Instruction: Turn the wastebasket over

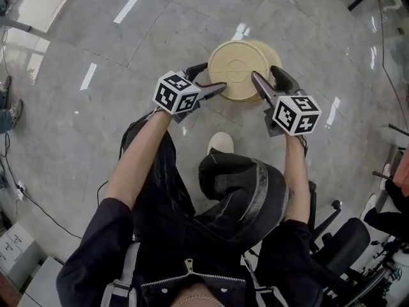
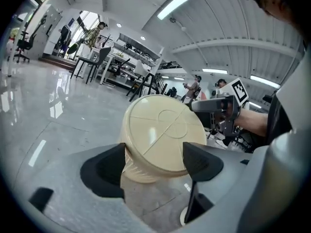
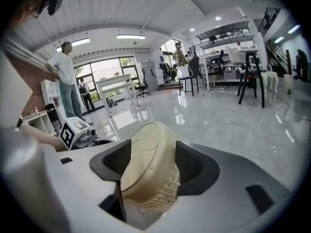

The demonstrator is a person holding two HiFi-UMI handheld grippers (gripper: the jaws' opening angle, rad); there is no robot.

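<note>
The cream wastebasket (image 1: 239,69) sits base-up on the glossy grey floor (image 1: 77,139), just above the middle of the head view. The left gripper (image 1: 214,77) takes its left edge, jaws set wide with the round base filling the gap between them. The right gripper (image 1: 263,71) clasps the right edge the same way, its pads against the latticed wall.

The wastebasket (image 1: 238,66) on my feed is a round cream plastic one. It's got a solid flat base with a moulded circle and a few straight lines, plus open lattice walls. It's bottom-up, base facing the head camera, tipped a bit off level. It's low over the glossy grey floor (image 1: 128,56), and I can't tell if it's touching down.
</note>
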